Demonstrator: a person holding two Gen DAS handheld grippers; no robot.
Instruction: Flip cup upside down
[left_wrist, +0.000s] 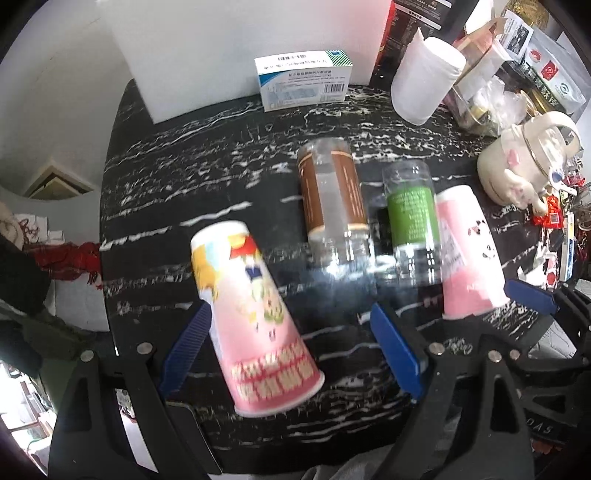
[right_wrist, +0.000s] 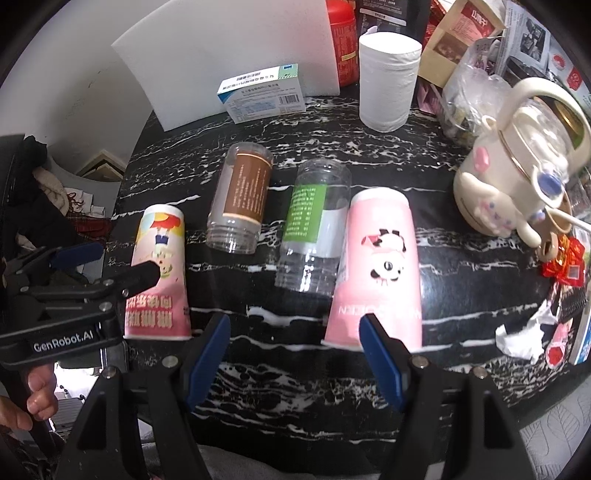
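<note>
Left wrist view
- Cup position: the cartoon-print paper cup stands mouth-down on the black marbled counter, wide rim towards the camera, closed base up and away.
- Long axis: roughly upright; it appears to lean left, which may be only lens distortion.
- Relation to left hand-held gripper: the cup sits between the blue fingers, close against the left finger and apart from the right one. Whether the left finger touches the cup wall I cannot tell.
- Left hand-held gripper state: spread wide, clamped on nothing.
- Neighbours: a brown-label clear jar and a green-label clear jar stand behind, and a pink panda cup stands to the right.

Right wrist view
- Cup position: the cartoon-print paper cup is at the left of the row, rim down on the counter, already inverted by my reading.
- Nearer hand: the left hand-held gripper reaches it from the left, one dark finger crossing its front; the left side is plainly closer.
- Relation to right hand-held gripper: the pink panda cup stands just ahead and to the right, also mouth-down, behind the right blue finger.
- Right hand-held gripper state: fingers well apart, holding nothing.
- Judgement: all four vessels look inverted; the next move is probably withdrawal.
</note>
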